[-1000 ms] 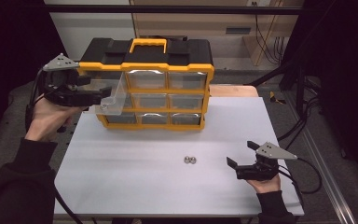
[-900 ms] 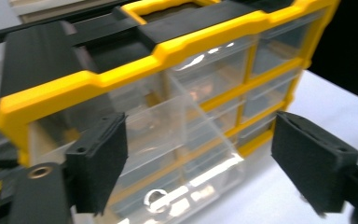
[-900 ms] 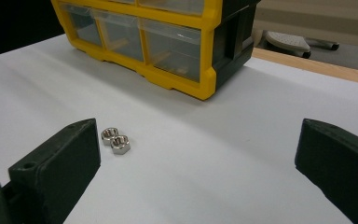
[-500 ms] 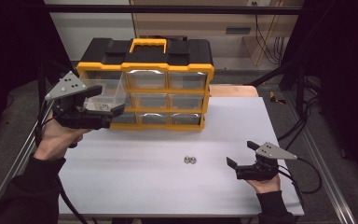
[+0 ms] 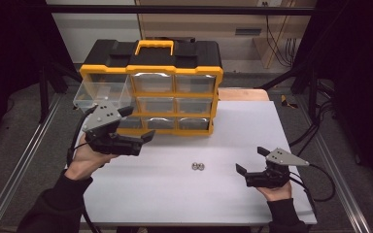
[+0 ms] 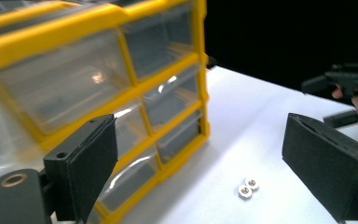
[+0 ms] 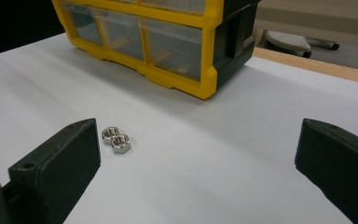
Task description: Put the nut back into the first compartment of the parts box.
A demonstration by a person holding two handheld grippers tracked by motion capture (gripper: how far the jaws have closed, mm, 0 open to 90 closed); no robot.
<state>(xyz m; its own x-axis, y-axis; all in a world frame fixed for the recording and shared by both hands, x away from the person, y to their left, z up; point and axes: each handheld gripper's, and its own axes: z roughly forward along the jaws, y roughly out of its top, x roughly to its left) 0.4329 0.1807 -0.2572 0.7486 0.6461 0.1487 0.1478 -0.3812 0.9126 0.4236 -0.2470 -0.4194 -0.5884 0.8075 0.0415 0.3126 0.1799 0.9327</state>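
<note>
no text, label, brand, number or sign can be read anywhere: the yellow and black drawer organizer (image 5: 151, 87), its clear drawers, the two nuts (image 5: 197, 166) and the white counter (image 5: 233, 145) all show bare, unmarked surfaces.

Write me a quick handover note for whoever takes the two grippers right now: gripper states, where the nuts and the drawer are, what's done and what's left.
Left gripper: open, empty, in front of the organizer's lower left.
Right gripper: open, empty, low over the table at right.
Top-left clear drawer: pulled out, looks empty.
Two nuts: touching each other on the table, between the grippers, untouched.
Done: drawer open.
Left, probably: pick up the nuts, drop them in the open drawer, push it shut.
</note>
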